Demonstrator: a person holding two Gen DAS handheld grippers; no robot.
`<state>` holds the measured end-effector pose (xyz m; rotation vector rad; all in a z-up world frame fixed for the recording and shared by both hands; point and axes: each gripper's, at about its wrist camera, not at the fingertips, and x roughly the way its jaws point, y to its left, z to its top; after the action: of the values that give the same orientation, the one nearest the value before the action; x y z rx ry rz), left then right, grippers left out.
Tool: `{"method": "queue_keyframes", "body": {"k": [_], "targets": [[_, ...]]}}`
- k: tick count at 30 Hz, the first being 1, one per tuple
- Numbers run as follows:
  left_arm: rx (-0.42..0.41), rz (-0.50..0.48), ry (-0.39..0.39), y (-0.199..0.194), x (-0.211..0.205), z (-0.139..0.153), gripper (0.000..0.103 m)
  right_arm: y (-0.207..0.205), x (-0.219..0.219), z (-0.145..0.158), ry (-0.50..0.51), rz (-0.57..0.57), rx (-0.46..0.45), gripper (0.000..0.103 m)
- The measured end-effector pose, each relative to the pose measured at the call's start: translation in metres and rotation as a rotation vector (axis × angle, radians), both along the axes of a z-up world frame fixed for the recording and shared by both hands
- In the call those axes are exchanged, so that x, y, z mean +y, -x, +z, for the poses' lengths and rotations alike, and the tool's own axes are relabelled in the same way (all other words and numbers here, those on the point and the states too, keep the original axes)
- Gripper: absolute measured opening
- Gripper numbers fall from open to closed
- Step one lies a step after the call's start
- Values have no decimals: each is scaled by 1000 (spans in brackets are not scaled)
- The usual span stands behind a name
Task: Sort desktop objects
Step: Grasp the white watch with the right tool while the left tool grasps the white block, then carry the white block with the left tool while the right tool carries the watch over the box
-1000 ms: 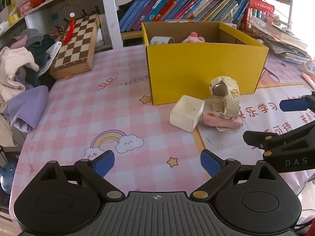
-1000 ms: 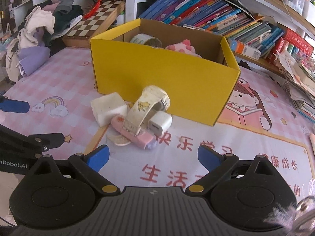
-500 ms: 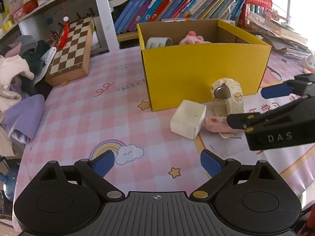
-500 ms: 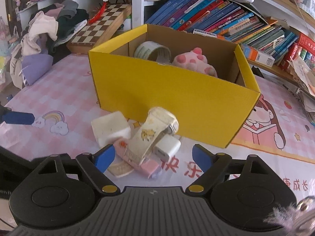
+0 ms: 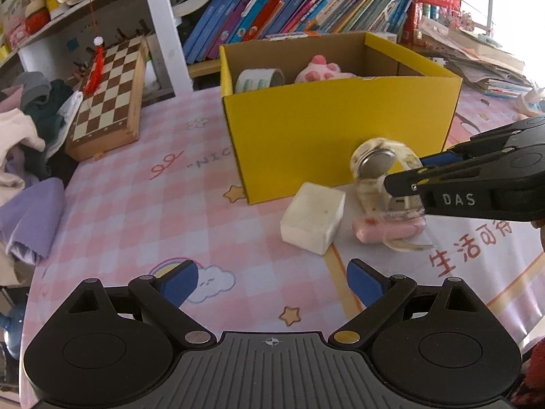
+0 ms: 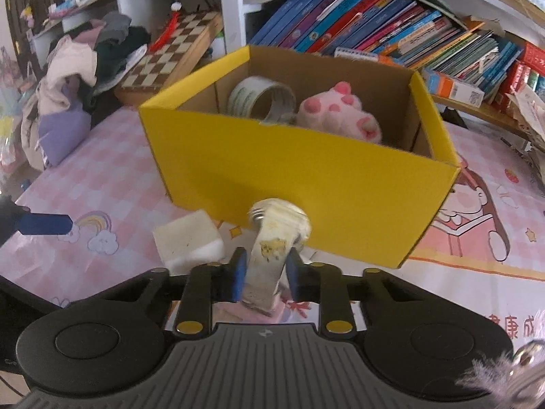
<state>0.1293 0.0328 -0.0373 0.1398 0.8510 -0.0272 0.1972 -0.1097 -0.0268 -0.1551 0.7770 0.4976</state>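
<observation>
The left tongs [image 5: 270, 284] hang released above the worktop [image 5: 136, 211]. Just ahead, the right tongs [image 6: 265, 279] are clenched on the strap of the watch [image 6: 272, 248], which sits atop a pink eraser [image 5: 385, 231] beside a white block [image 5: 311, 218]. Behind stands the yellow box [image 6: 306, 170]. I judge the narrow strap could slip or drag the eraser along on lifting.
</observation>
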Motion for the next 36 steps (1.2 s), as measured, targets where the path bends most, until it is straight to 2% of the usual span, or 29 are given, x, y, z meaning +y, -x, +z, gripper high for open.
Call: {"method": "queue_keyframes", "body": {"k": [7,14,16,18,22,25,30,34,36], "targets": [[-8,-50,20,-12,-11,-5,94,5,-16,8,7,-36,-47,19],[1,-103,2,-34,-22,-15,83,5,-37,14,-48,-80,-43,19],[6,-117,-12,-40,-25,-19,81,2,-47,17,-110,-103,-16,19],[16,-122,-15,-45,-26,-22,74,-5,-61,18,-222,-149,55,19],[35,-124,-8,-52,-26,-28,67,-19,-96,9,-465,-273,226,19],[44,-121,-1,-56,-26,-31,52,-20,-106,6,-534,-296,259,19],[41,-104,24,-57,-22,-31,40,-20,-115,6,-672,-271,307,19],[48,-92,66,-53,-17,-27,36,-20,-117,7,-759,-241,337,19],[43,-92,73,-49,-16,-23,34,-20,-116,8,-761,-239,336,19]]}}
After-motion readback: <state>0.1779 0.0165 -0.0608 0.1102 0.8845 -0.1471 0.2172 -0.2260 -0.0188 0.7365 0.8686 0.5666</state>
